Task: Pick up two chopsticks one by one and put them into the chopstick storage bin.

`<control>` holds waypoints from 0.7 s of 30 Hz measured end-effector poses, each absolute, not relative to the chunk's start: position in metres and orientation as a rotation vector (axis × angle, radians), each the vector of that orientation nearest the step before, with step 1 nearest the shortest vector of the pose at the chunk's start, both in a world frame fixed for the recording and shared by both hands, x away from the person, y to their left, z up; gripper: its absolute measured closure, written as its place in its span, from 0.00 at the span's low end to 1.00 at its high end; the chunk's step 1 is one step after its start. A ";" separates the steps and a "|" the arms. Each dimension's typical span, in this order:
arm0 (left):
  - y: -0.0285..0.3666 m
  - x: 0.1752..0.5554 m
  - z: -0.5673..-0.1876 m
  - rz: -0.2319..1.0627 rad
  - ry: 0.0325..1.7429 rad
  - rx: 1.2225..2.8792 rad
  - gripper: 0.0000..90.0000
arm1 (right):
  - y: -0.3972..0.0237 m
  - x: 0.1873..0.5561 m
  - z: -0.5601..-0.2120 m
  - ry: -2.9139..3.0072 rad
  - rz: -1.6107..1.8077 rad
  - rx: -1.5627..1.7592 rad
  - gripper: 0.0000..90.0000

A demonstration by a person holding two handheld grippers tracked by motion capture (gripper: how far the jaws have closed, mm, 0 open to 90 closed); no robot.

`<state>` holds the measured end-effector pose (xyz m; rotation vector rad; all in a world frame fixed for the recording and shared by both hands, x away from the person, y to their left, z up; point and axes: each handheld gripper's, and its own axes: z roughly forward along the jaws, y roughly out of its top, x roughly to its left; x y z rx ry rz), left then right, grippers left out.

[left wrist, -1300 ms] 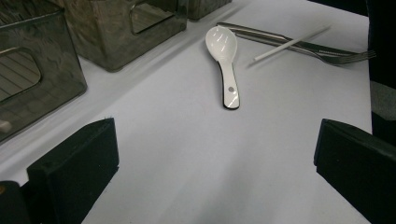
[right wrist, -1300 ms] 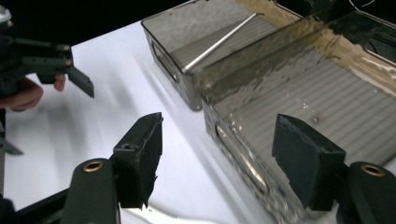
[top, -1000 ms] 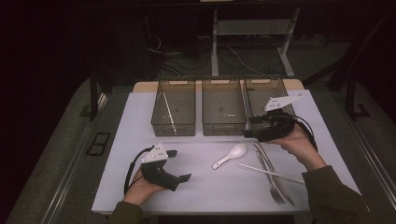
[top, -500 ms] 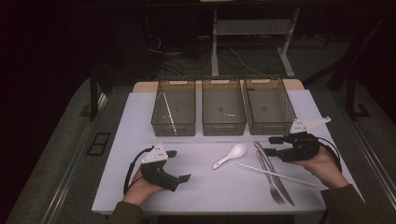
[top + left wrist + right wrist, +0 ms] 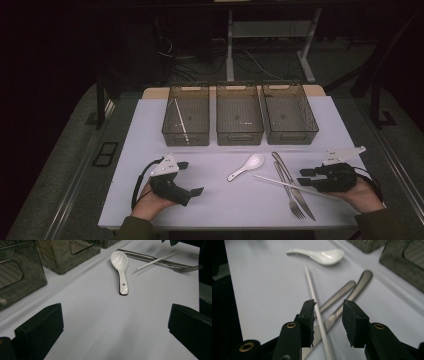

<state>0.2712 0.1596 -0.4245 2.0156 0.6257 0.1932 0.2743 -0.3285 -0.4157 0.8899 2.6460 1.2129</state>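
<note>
Right gripper point(image 5: 328, 315) has dropped from the bins to lower right, jaws narrowing around the thin white chopstick point(image 5: 314, 298), not yet gripping; left gripper point(image 5: 115, 325) idles wide.

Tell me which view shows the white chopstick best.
The right gripper view: the white chopstick runs close up between the right tongs, crossing the fork and knife. The high view shows its whole length, but thin and small. The left gripper view shows its far end.
</note>
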 end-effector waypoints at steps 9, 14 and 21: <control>0.158 0.271 -0.425 0.180 0.622 2.020 0.00 | -0.343 0.264 -0.427 2.673 1.137 0.888 0.74; 0.158 0.270 -0.426 0.177 0.620 2.025 0.00 | -0.352 0.260 -0.435 2.698 1.084 0.897 0.77; 0.158 0.270 -0.425 0.180 0.618 2.021 0.00 | -0.353 0.262 -0.442 2.732 1.020 0.863 0.84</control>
